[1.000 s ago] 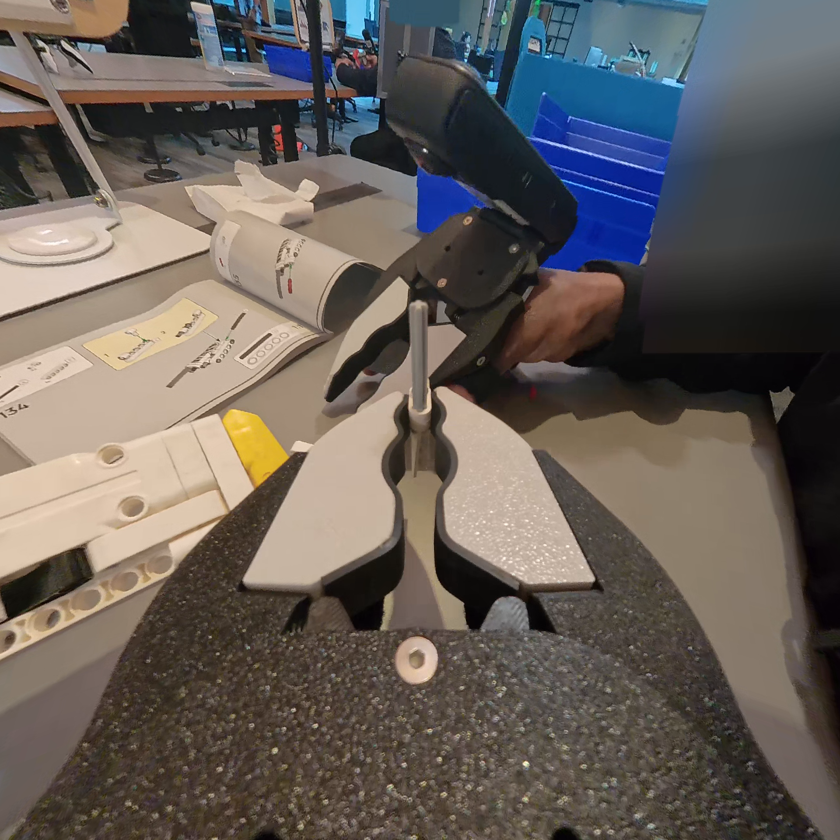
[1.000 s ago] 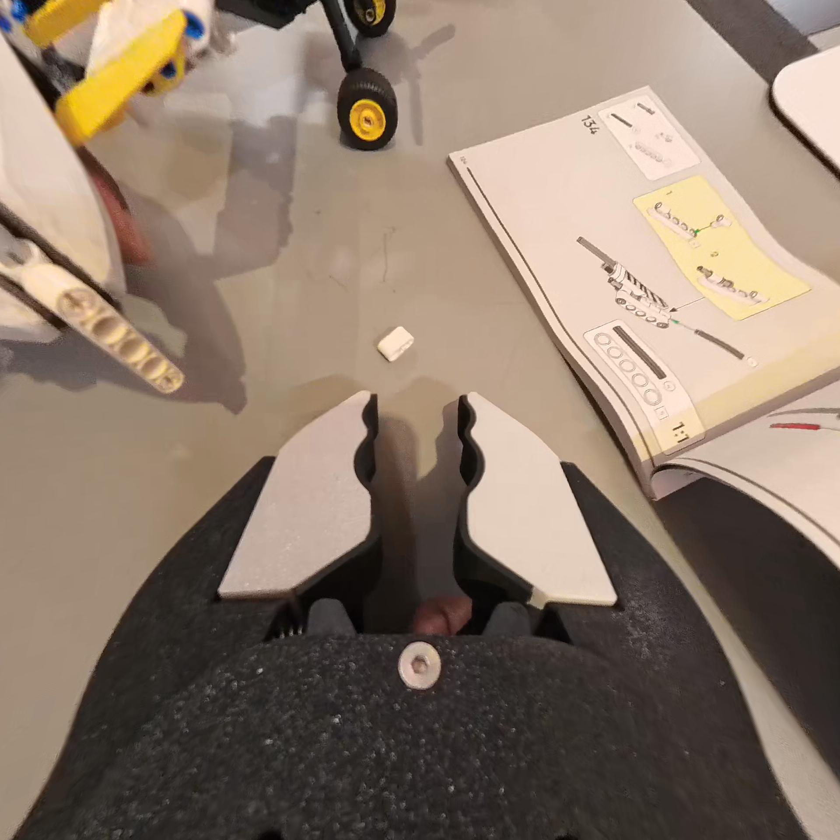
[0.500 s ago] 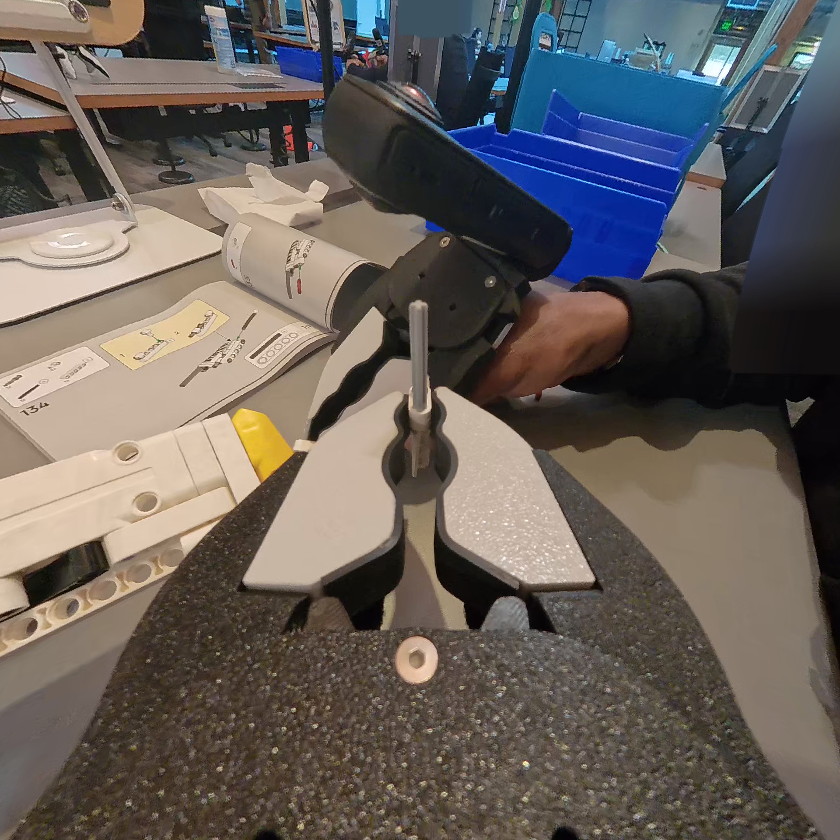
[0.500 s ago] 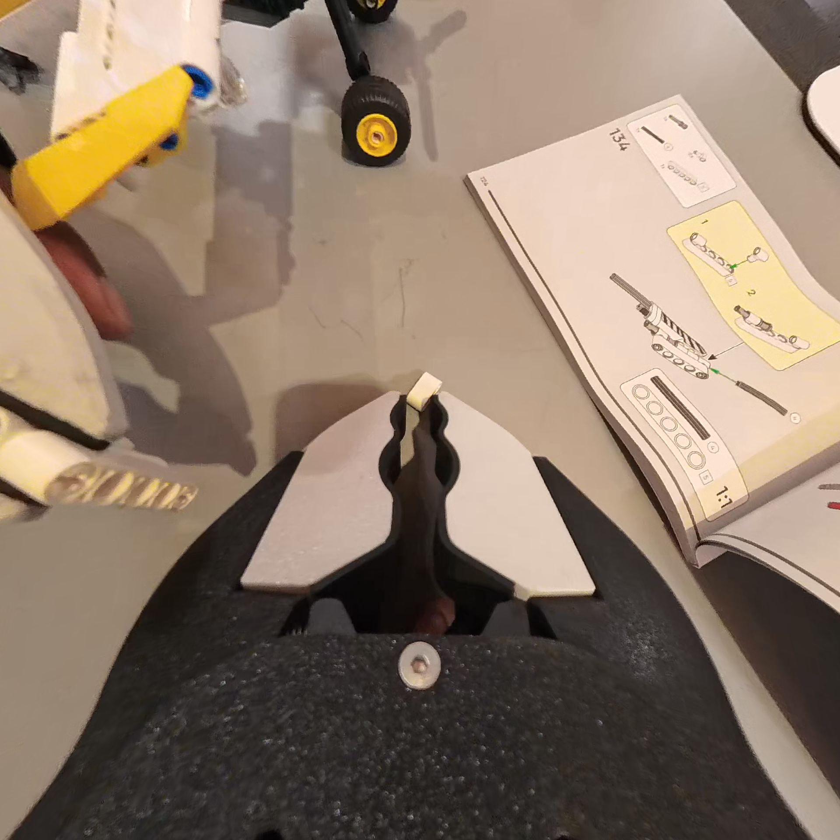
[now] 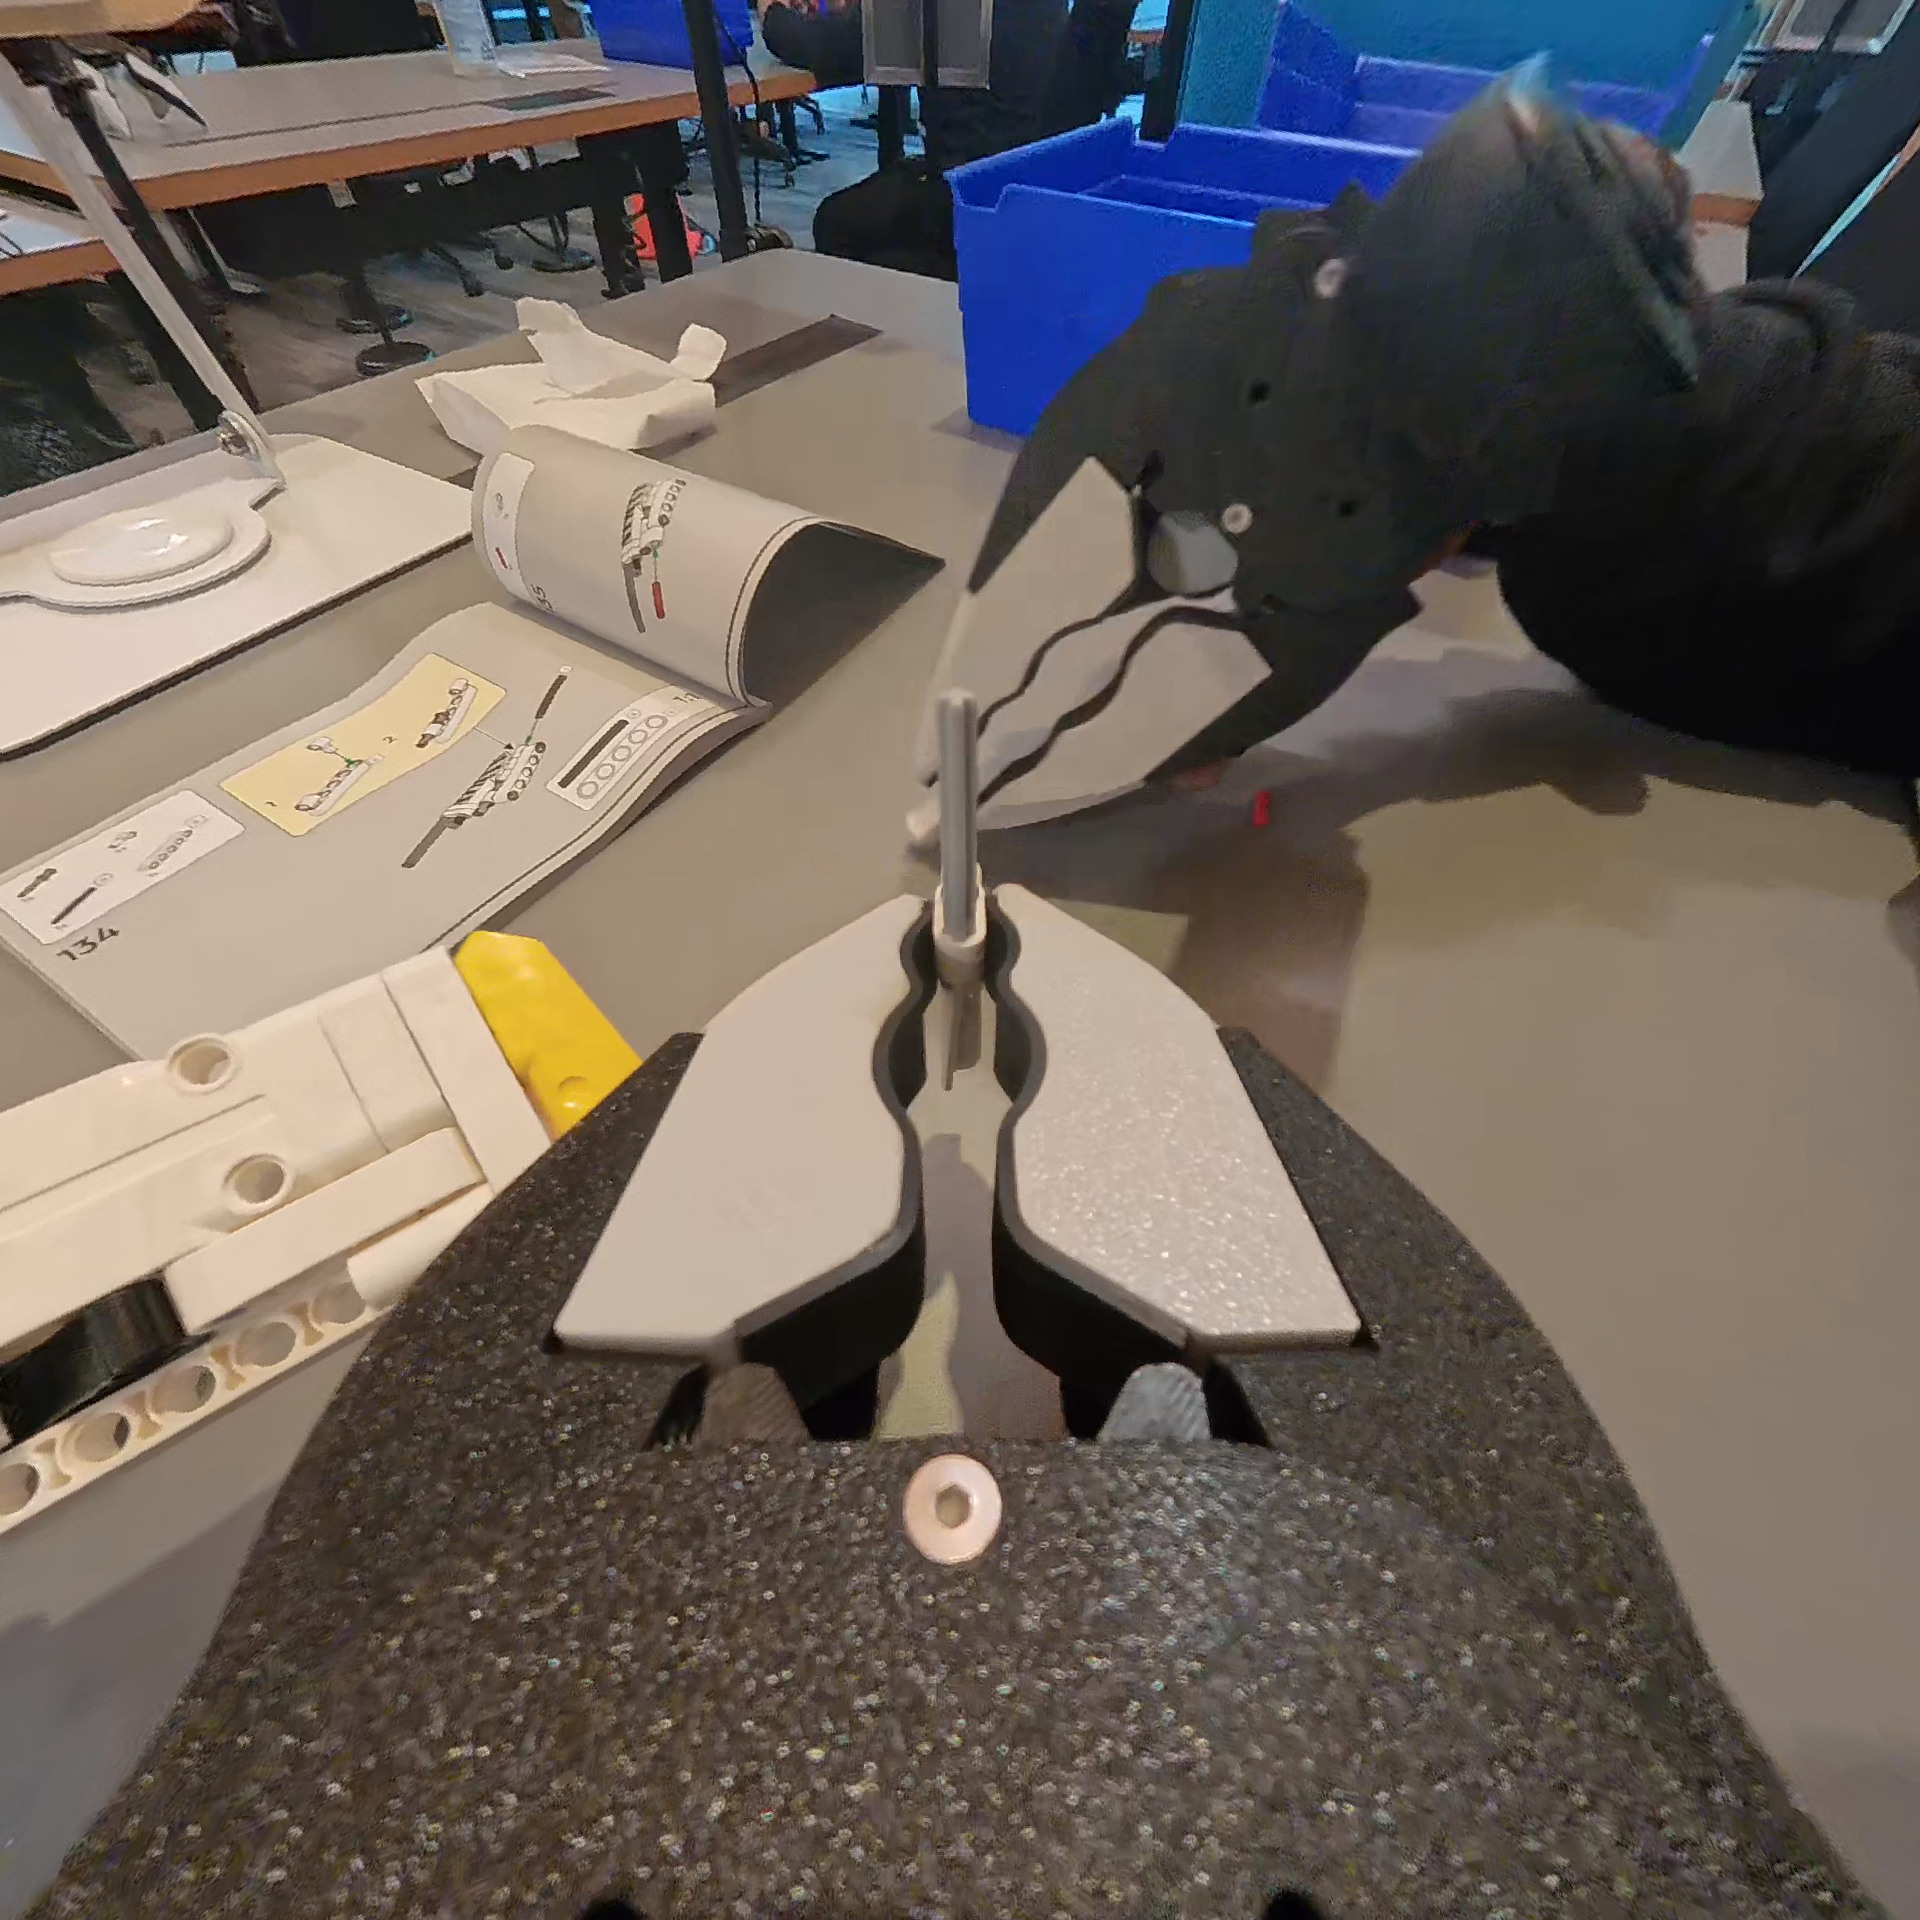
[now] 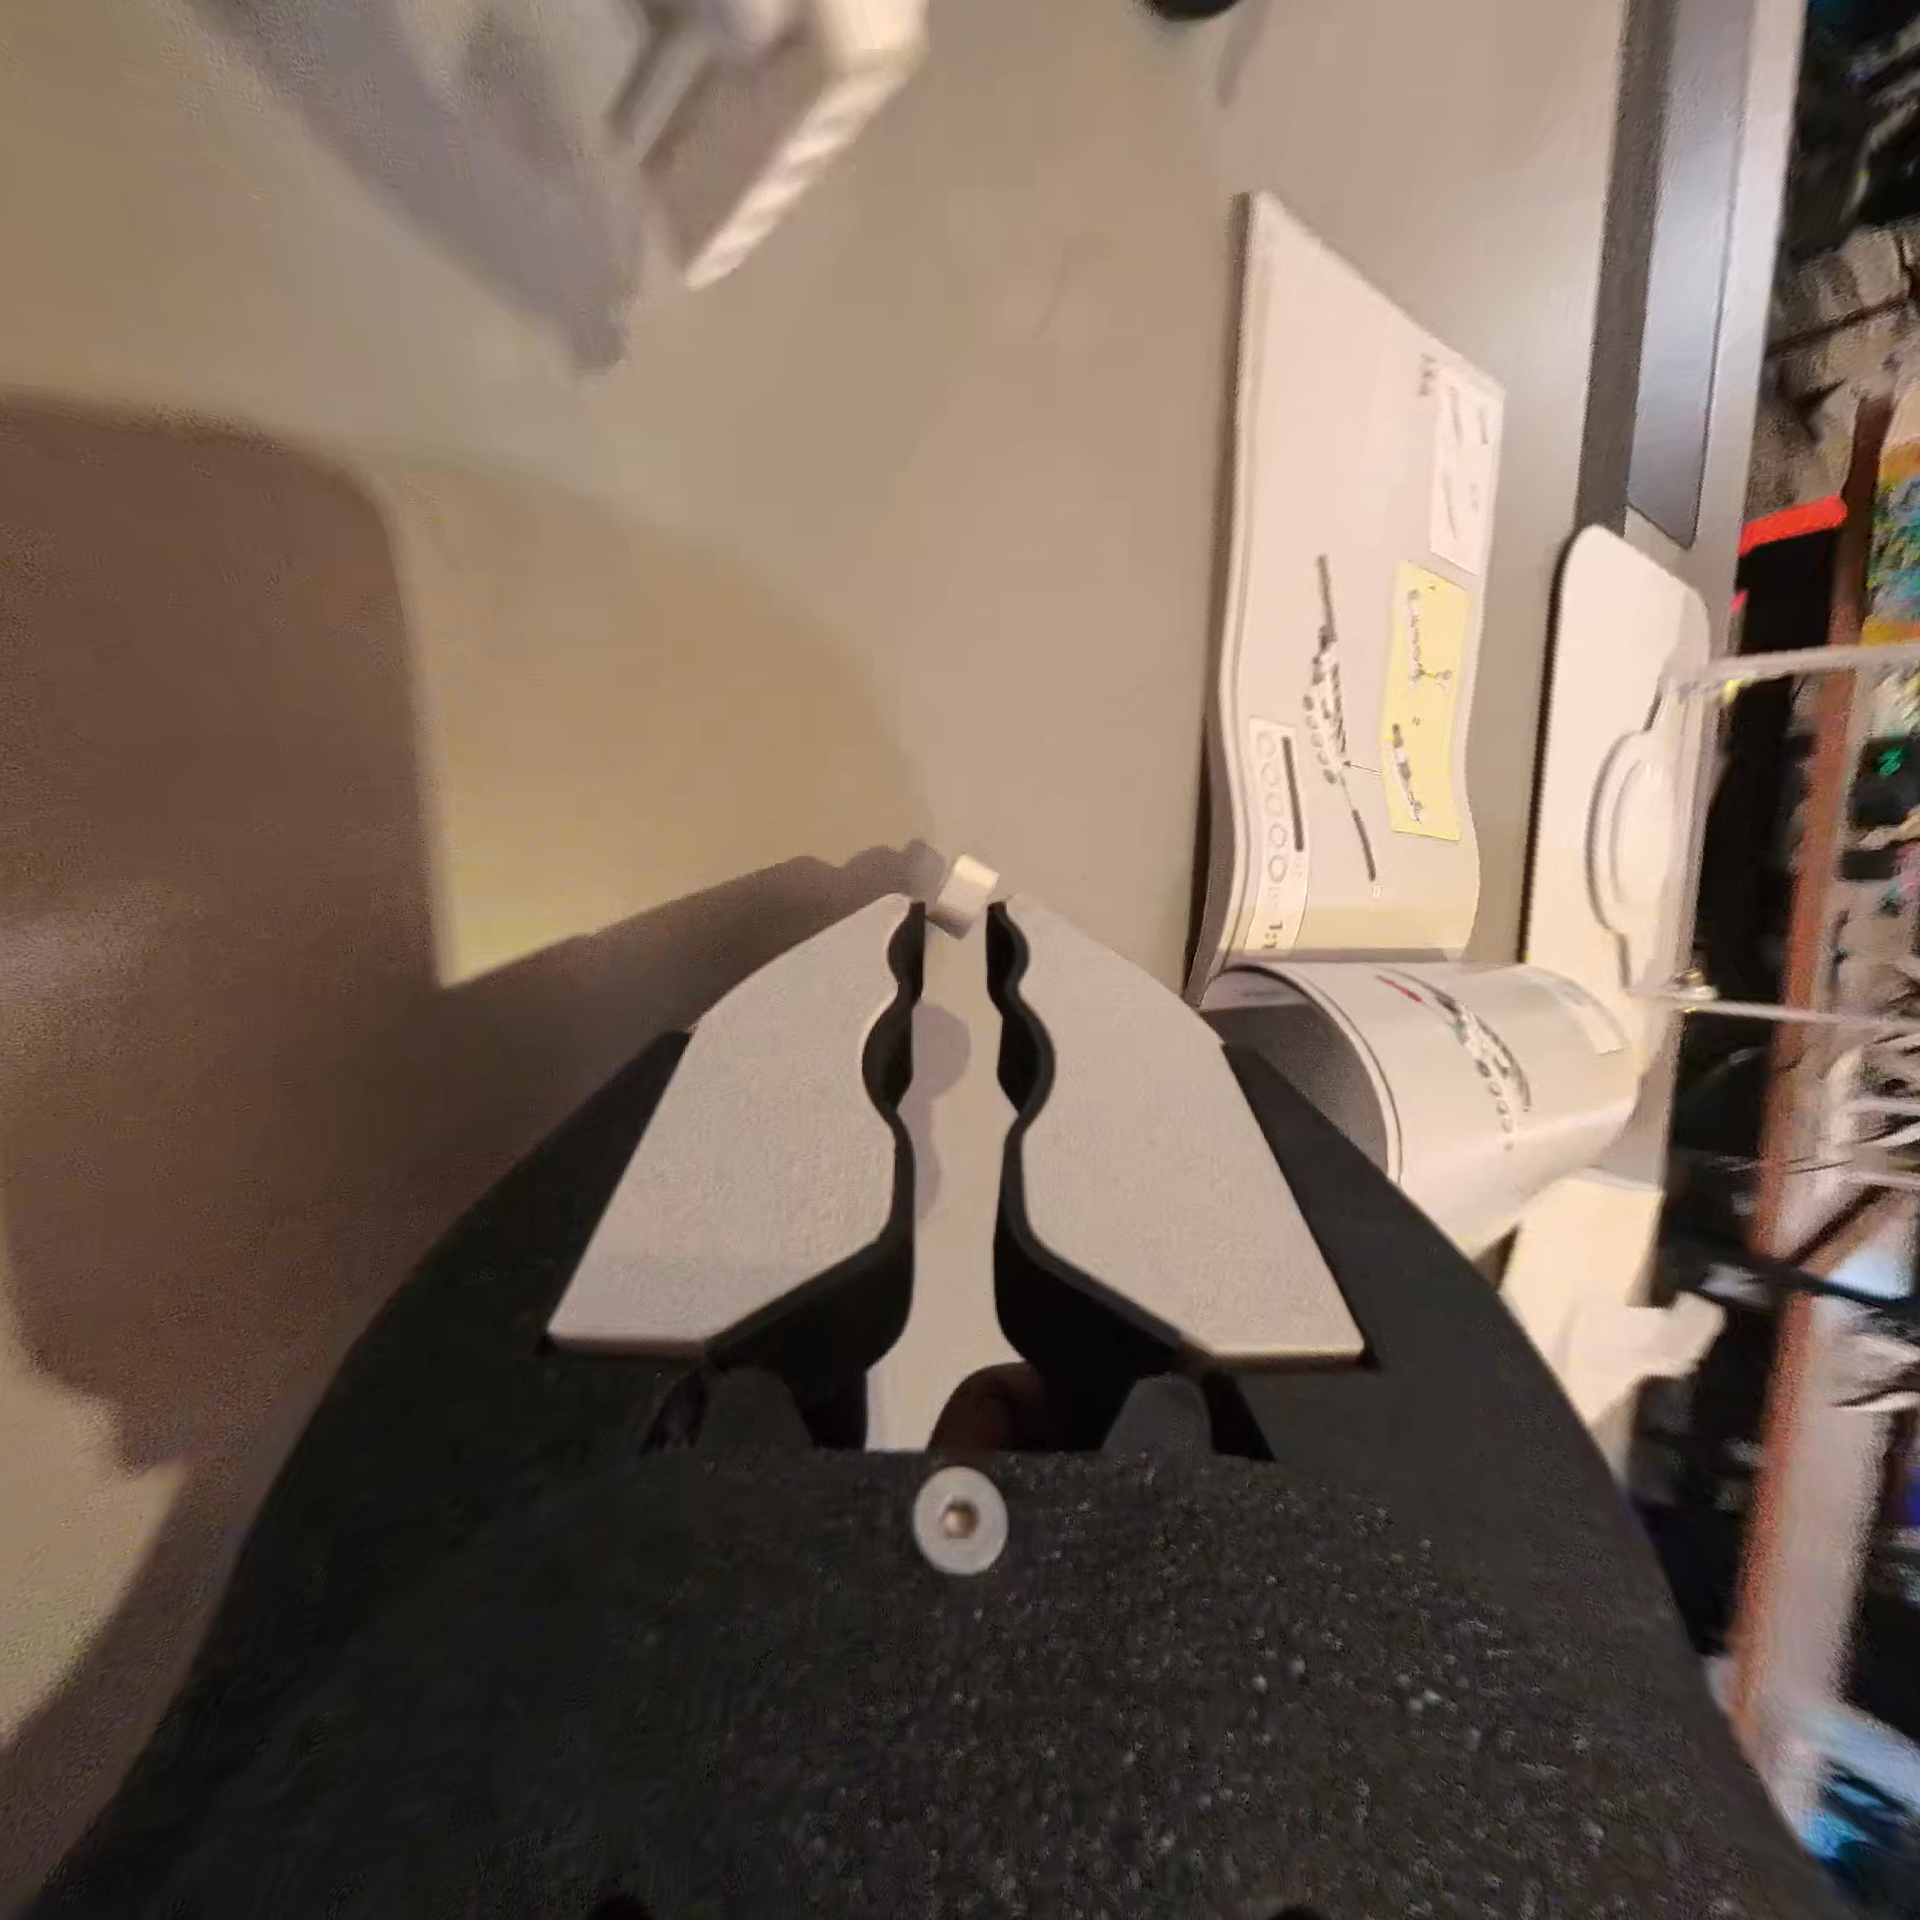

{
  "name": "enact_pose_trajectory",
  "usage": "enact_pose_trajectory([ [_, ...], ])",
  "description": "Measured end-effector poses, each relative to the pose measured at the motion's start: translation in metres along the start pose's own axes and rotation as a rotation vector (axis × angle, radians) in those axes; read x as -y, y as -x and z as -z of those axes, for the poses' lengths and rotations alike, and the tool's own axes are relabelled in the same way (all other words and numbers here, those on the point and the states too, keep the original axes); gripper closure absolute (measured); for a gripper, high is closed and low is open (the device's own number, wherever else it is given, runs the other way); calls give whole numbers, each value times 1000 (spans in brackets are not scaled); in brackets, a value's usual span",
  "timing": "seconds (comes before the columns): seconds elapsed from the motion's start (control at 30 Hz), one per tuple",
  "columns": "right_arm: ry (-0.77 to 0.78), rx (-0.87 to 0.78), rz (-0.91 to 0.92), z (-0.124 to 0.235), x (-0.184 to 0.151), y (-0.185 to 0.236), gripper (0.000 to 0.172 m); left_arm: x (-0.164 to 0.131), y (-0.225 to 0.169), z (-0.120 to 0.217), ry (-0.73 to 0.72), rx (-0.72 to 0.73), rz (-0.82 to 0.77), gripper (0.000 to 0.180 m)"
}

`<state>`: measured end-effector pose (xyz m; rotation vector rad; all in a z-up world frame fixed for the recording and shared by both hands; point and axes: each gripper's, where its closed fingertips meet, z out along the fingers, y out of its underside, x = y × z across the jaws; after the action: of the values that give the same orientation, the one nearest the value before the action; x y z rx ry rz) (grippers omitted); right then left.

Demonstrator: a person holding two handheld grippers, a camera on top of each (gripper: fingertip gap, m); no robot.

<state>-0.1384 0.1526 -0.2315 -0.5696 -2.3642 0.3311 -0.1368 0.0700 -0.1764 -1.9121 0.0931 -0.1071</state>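
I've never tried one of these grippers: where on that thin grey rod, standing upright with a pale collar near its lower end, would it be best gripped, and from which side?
Probably low down, at the pale collar, coming in level from the side. The thin grey rod stands upright and is slender, so its thicker collar gives the pads more to press on. The left gripper holds it just so, leaving the top free.

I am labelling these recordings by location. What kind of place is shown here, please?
Probably a shared workshop or lab. Long work tables stand in rows behind, blue storage bins sit on the grey table, and an open building-instruction booklet lies beside a white brick-built model.
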Motion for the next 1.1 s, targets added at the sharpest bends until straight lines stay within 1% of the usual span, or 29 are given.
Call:
enact_pose_trajectory([
  [0.07,-1,33,62,6,-3,11,155,-2,-1,-1,8,-3,-3,173],
  [0.2,-88,108,-12,16,-1,19,146,-5,-1,-3,19,-10,3,173],
  [0.33,-67,108,-84,23,-22,9,141,-7,-2,-4,27,-12,1,173],
  [0.43,-44,122,-146,29,-42,5,140,-7,-2,-4,28,-13,1,173],
  [0.57,-36,148,-214,34,-57,8,140,-8,-2,-5,32,-16,3,173],
  [0.7,-68,159,-247,31,-57,11,142,-9,-3,-6,38,-19,3,173],
  [0.77,-56,152,-261,25,-61,10,142,-10,-3,-6,39,-21,4,173],
  [0.83,-72,159,-281,21,-59,11,149,-10,-4,-7,40,-22,2,173],
  [0.9,-73,165,-281,20,-58,12,163,-10,-4,-6,40,-22,2,173],
  [0.97,-98,105,-247,24,-52,5,163,-10,-4,-6,38,-20,1,173],
  [1.07,-286,118,-261,46,-18,1,161,-10,-3,-6,38,-20,2,173],
  [1.1,-323,131,-274,52,-11,0,154,-10,-3,-6,38,-21,3,173],
])
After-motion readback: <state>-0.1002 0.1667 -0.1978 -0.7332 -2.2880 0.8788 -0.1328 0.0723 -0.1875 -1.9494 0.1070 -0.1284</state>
